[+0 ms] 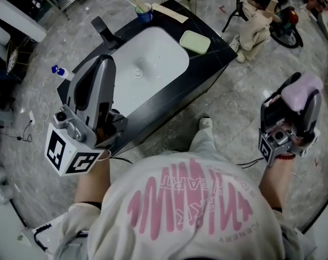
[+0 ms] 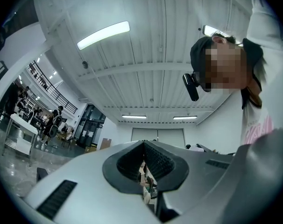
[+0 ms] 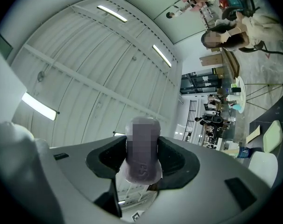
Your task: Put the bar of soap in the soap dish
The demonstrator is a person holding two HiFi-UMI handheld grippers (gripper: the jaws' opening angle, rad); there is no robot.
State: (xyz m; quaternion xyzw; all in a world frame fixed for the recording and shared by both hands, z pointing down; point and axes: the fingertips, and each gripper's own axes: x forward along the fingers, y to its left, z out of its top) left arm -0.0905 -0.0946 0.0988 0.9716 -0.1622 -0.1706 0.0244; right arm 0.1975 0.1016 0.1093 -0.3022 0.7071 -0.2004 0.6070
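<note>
In the head view, the lilac bar of soap (image 1: 303, 89) is clamped in my right gripper (image 1: 298, 101), held out to the right over the floor, away from the counter. The right gripper view shows the soap bar (image 3: 142, 149) standing on end between the black pads, with my right gripper (image 3: 142, 164) shut on it. The pale green soap dish (image 1: 195, 41) lies empty on the black counter's far right corner; the soap dish (image 3: 273, 133) also appears at the right edge. My left gripper (image 1: 105, 64) hovers by the counter's near left edge. Its pads (image 2: 156, 158) meet with nothing between them.
A white basin (image 1: 153, 64) is sunk into the black counter (image 1: 207, 72), with a black faucet (image 1: 104, 31) on its left. A blue cup (image 1: 144, 12) with brushes stands at the back. A person (image 1: 260, 15) sits beyond the counter. A spray bottle (image 1: 60, 71) and cables lie on the floor.
</note>
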